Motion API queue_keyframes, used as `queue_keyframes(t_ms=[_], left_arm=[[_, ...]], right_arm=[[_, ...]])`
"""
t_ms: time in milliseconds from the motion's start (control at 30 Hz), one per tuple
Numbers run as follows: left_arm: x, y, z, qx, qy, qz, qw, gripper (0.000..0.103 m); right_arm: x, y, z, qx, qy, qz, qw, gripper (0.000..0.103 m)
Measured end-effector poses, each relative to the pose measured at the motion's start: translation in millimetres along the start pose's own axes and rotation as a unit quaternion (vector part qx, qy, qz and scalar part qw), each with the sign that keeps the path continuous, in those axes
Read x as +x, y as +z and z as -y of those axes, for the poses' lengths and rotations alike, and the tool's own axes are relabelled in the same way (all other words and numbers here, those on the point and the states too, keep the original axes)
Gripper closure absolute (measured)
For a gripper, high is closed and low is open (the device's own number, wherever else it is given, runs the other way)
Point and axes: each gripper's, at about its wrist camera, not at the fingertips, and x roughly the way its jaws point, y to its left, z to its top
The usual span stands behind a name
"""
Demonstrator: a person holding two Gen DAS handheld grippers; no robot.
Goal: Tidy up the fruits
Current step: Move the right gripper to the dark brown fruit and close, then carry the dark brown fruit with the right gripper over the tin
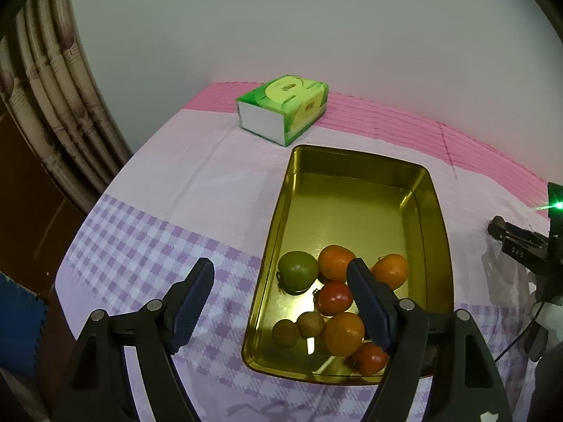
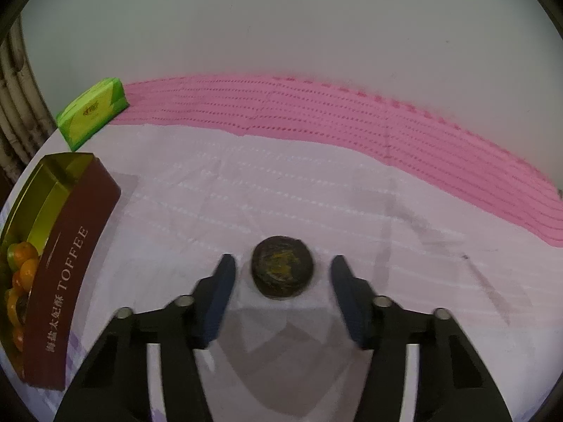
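A gold tin tray (image 1: 352, 193) lies on the cloth. Its near end holds a green fruit (image 1: 297, 274), three oranges (image 1: 334, 260), two red fruits (image 1: 334, 297) and two small brown ones (image 1: 310, 323). My left gripper (image 1: 280, 263) hangs open over the tray's near left rim, with nothing between its fingers. In the right wrist view a dark round fruit (image 2: 281, 269) sits alone on the cloth. My right gripper (image 2: 283, 262) straddles it, and a gap shows on each side of the fruit. The tray's maroon side (image 2: 70, 246) stands at the far left.
A green tissue box (image 1: 281, 109) sits behind the tray near the wall, also visible as the tissue box (image 2: 93, 116) at upper left. A curtain (image 1: 45, 88) hangs beyond the table's left edge. Dark gripper hardware (image 1: 517, 242) shows at the right edge.
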Motion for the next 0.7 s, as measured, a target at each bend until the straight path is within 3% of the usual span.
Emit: queue_keyframes(t_ms=[133, 467, 700], left_arm=[[-0.5, -1.1, -4.2, -0.006, 0.006, -0.002, 1.0, 0.028], [-2.1, -5.5, -15.9, -0.021, 0.015, -0.01, 0.9996, 0.025], [-6.4, -11.2, -24.7, -0.036, 0.017, -0.019, 0.999, 0.023]], right_arm=[[4.5, -2.9, -0.7, 0.003, -0.002, -0.001, 1.0, 0.064], [-13.6, -6.0, 2.4, 0.009, 0.019, 0.017, 1.0, 0.065], [-44.8, -4.9, -17.8, -0.004, 0.05, 0.037, 0.998, 0.065]])
